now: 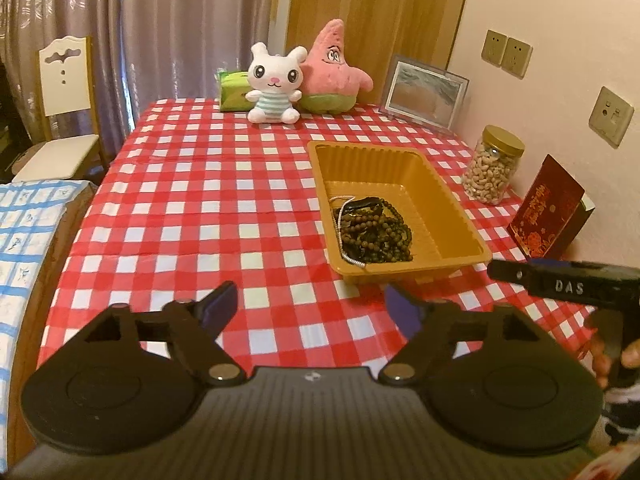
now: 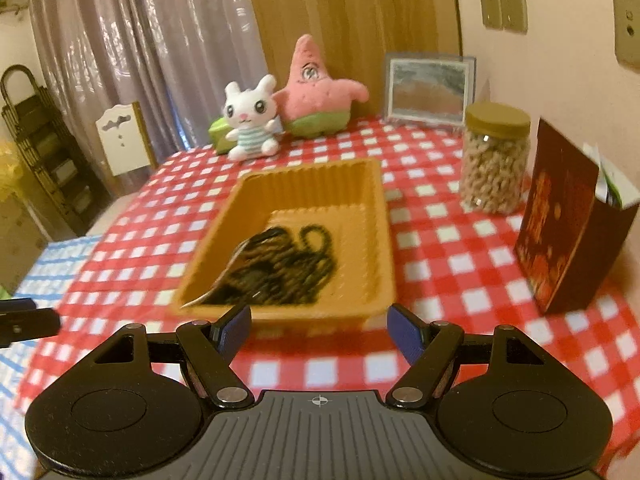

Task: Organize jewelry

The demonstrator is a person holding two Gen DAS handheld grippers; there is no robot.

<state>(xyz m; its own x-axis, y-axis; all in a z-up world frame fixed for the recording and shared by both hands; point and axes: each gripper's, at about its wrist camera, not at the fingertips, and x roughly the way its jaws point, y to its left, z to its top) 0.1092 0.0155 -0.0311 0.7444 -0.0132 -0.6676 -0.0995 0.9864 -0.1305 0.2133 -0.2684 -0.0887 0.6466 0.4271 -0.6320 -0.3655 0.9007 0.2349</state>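
A pile of dark beaded bracelets and a thin silver chain point(image 1: 372, 230) lies in the near end of an orange plastic tray point(image 1: 448, 200) on the red checked tablecloth. The pile also shows, blurred, in the right wrist view point(image 2: 280, 268), inside the tray point(image 2: 372, 220). My left gripper point(image 1: 310, 310) is open and empty, held over the cloth just in front and left of the tray. My right gripper point(image 2: 320, 332) is open and empty, right before the tray's near wall; its body shows in the left wrist view point(image 1: 560, 284).
A white bunny plush point(image 1: 274, 84), a pink starfish plush point(image 1: 334, 68) and a framed picture point(image 1: 424, 92) stand at the back. A nut jar point(image 1: 494, 170) and a red box point(image 1: 550, 210) stand by the right wall. A chair point(image 1: 64, 108) is at the left.
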